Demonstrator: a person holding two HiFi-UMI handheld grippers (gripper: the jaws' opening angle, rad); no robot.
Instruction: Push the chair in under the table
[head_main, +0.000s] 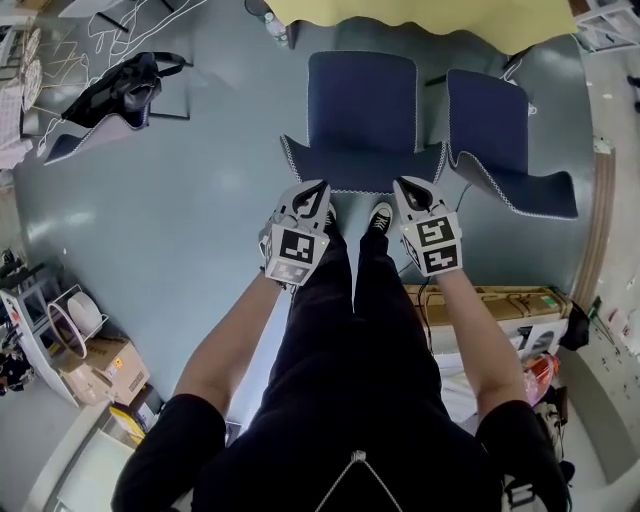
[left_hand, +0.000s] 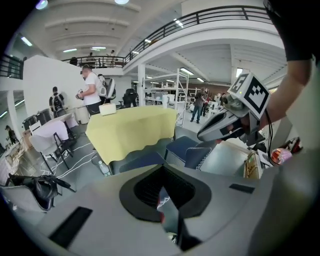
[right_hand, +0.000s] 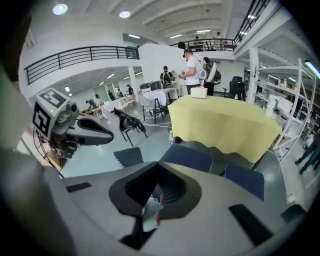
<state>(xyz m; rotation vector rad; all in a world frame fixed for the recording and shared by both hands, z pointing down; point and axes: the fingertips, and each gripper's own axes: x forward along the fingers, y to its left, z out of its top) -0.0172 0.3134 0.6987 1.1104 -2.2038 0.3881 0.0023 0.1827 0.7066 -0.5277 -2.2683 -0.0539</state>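
The left gripper (head_main: 318, 188) and right gripper (head_main: 404, 186) have closed, empty jaws. A crooked push could bump the chair (head_main: 362, 105) into the other chair (head_main: 490, 120).

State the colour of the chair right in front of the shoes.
Dark blue; the chair shows best in the head view.

Matt blue cloth chair (head_main: 362, 100), yellow cloth-draped table (head_main: 420, 15), smooth grey floor (head_main: 200, 200).
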